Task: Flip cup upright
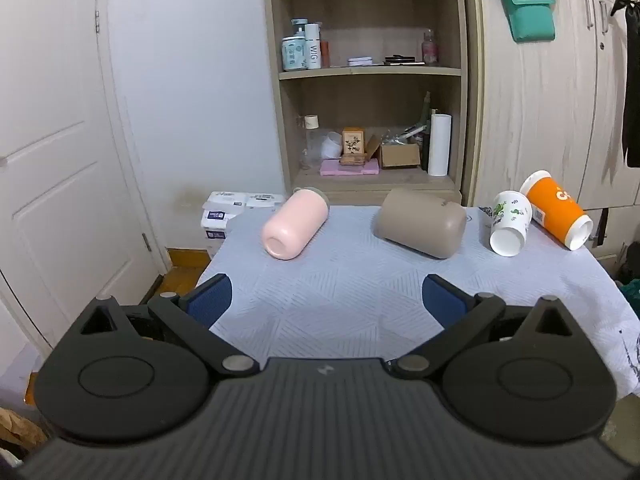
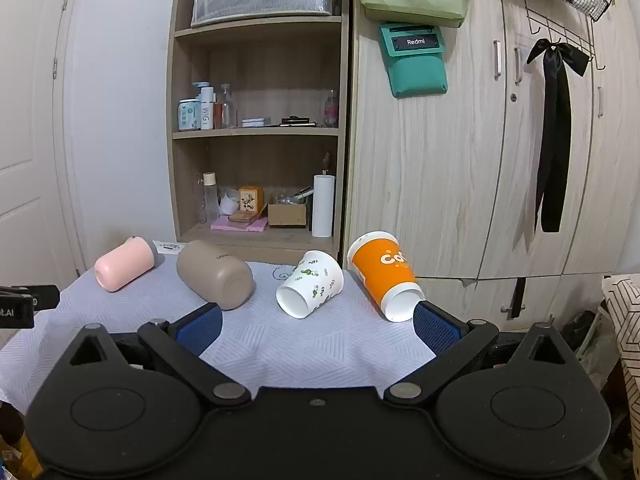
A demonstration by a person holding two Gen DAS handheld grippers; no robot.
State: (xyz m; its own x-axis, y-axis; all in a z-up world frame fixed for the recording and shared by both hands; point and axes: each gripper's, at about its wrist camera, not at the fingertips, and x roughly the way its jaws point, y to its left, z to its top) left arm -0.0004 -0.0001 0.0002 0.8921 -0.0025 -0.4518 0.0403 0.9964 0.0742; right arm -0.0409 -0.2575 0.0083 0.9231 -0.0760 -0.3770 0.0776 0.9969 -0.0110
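four cups lie tipped on the cloth (image 1: 340, 300) — both grippers (left (image 1: 326, 300), right (image 2: 318, 330)) gape, seemingly touching nothing.

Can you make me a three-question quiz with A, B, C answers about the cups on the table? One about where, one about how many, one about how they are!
1. Which cup lies nearest the table's right edge?
A. pink
B. brown
C. orange

2. How many cups are on the table?
A. two
B. four
C. six

3. How are the cups?
A. lying on their sides
B. standing upright
C. stacked

Answers:
1 C: the orange cup lies furthest right, past the white leafy cup.
2 B: those two plus the pink cup and brown cup.
3 A: all four lie tipped over on the table; both grippers, left gripper and right gripper, are open.
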